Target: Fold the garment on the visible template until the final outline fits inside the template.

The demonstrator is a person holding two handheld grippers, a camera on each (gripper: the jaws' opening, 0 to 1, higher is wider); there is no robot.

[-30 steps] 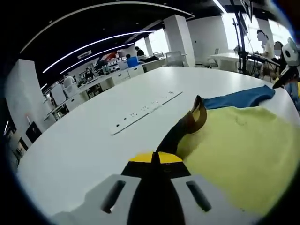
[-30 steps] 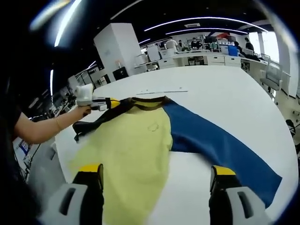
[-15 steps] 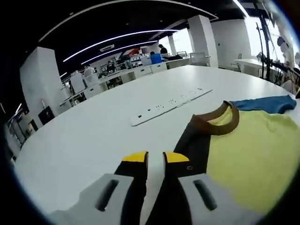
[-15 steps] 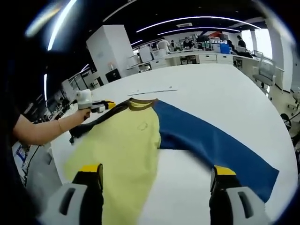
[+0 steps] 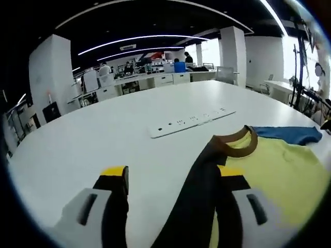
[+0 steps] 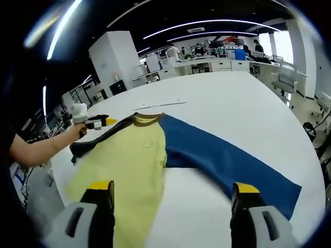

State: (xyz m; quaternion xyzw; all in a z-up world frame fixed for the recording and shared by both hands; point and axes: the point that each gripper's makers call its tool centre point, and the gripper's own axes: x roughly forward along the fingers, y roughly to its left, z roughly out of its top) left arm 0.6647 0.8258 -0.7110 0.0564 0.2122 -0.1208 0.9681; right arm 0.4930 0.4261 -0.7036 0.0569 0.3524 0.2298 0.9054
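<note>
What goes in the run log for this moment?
left gripper: open, over dark sleeve | right gripper: open, above shirt | shirt: flat on white table, blue sleeve spread | fold: not started

In the left gripper view the left gripper (image 5: 173, 181) has its jaws spread wide, nothing clamped between them. In the right gripper view the right gripper (image 6: 173, 194) is likewise spread wide, and the person's left hand (image 6: 77, 130) holds the other gripper out on a bare forearm.

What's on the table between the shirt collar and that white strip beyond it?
Nothing: in the left gripper view, bare white table separates the brown collar from the white strip.
</note>
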